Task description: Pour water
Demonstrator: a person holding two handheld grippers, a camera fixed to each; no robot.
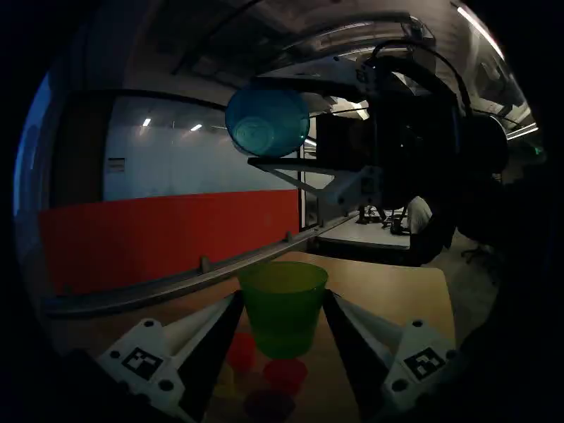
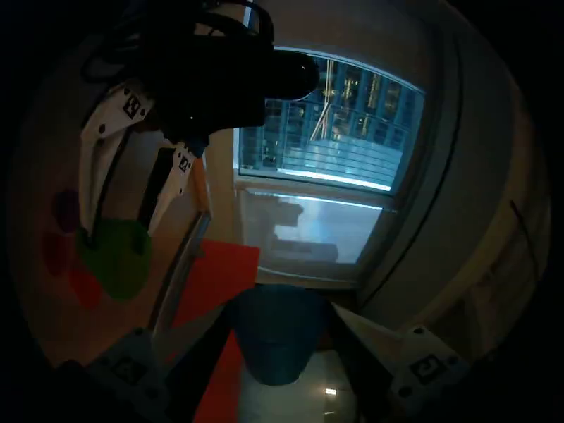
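Left gripper view | clamping green cup (image 1: pixel 283 314) between both left gripper (image 1: pixel 282 297) fingers, over table (image 1: pixel 402 285) | pinching blue cup (image 1: pixel 268 123) in right gripper (image 1: pixel 255 121), tipped sideways, hanging well above green cup | right gripper view | pressing both fingers on blue cup

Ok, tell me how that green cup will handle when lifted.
The green cup looks like thin translucent plastic, so probably light, and may flex under the left gripper. Its tapered wall could slip. Wide mouth, narrow base: it may tip if nudged.
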